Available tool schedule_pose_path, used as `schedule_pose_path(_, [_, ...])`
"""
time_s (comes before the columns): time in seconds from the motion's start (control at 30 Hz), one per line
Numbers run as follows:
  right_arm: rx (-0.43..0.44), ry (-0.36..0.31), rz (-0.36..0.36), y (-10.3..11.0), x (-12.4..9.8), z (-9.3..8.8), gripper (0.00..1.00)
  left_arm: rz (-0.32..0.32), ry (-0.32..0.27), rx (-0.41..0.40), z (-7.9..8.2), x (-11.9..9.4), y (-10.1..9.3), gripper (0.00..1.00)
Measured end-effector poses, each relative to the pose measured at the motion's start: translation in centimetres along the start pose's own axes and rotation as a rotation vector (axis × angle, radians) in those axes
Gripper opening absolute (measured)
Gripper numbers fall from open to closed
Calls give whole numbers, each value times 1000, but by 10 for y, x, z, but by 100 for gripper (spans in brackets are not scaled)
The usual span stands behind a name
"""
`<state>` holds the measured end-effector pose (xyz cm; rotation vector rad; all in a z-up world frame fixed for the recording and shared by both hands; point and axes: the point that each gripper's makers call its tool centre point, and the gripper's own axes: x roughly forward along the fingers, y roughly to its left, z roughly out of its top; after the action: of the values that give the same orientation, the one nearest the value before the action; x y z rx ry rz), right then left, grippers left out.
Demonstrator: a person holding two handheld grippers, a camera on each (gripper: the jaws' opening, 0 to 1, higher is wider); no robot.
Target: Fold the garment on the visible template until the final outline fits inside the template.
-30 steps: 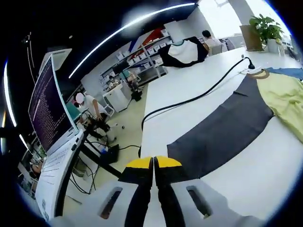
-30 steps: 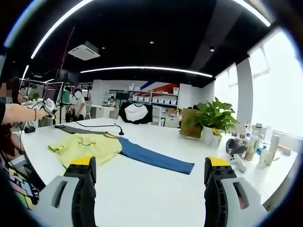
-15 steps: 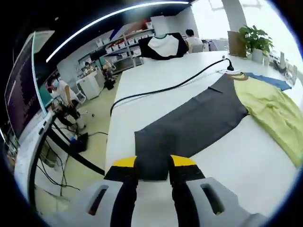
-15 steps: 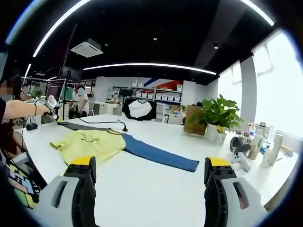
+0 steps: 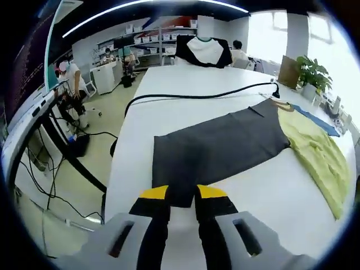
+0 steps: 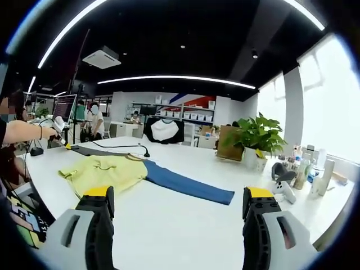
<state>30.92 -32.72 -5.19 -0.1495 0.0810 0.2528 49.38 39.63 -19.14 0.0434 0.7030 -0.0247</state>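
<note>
1. While the left hand-held gripper (image 5: 181, 194) hovers over the near edge of the dark grey sleeve (image 5: 216, 149), its yellow-tipped jaws stand a narrow gap apart with nothing between them; the cloth edge lies just beyond the tips at 12 o'clock.
2. Spread flat on the white counter (image 5: 185, 79), the garment has a yellow body (image 5: 315, 157) at 3 o'clock in the left gripper view, the grey sleeve reaching toward the jaws, and a blue sleeve (image 6: 188, 185) stretching away on the far side in the right gripper view.
3. To do this step well, I judge the left jaws should go down so that one slips under the sleeve's end, take a full bite of one cloth layer, then lift only enough to carry the sleeve over the yellow body (image 6: 107, 171) without dragging it.
4. Held high and well apart from the cloth, the right hand-held gripper (image 6: 177, 211) has its jaws wide and empty; it could pin the body or take the blue sleeve.
5. No template outline is distinguishable.
6. A black cable (image 5: 197, 97) runs near the sleeve; keep clear.
</note>
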Motion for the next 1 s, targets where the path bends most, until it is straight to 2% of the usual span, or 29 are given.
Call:
schedule_pose_path(0.1, [0,6,0,0,0,-1,98,13,4,26,0,2,-1,17])
schedule_pose_path(0.17, [1,8,3,1,1,-2,98,34,10,22,0,1,4,11])
schedule_pose_path(0.2, [-3,9,8,2,1,-1,98,40,15,-16,0,1,6,8])
schedule_pose_path(0.23, [-5,9,10,3,0,-1,98,15,11,-86,2,-1,3,6])
schedule_pose_path(0.3, [-6,-4,6,1,-1,3,98,-33,-27,-150,9,-3,0,1])
schedule_pose_path(0.37, [-3,-5,-3,-1,-2,3,98,5,-20,-187,8,-3,12,1])
schedule_pose_path(0.43, [-2,-3,-9,-4,-1,2,98,57,-24,-120,10,-5,22,1])
schedule_pose_path(0.53, [4,1,-13,-6,0,1,97,140,-87,-91,26,-15,37,1])
schedule_pose_path(0.6, [-6,-5,-6,-4,-1,4,98,180,-104,-104,33,-23,46,1])
schedule_pose_path(0.67, [-16,-15,3,-1,-2,6,98,198,-117,-137,37,-29,52,1])
schedule_pose_path(0.77, [-18,-16,-1,-1,-3,7,98,220,-133,-140,44,-32,63,1])
schedule_pose_path(0.83, [-20,-13,-4,-1,-2,6,98,261,-121,-104,41,-34,70,1])
schedule_pose_path(0.87, [-23,-10,-4,-1,-2,6,98,260,-92,-104,34,-31,70,1])
schedule_pose_path(1.0, [-23,-5,6,1,0,5,98,258,-74,-183,16,-24,72,1])
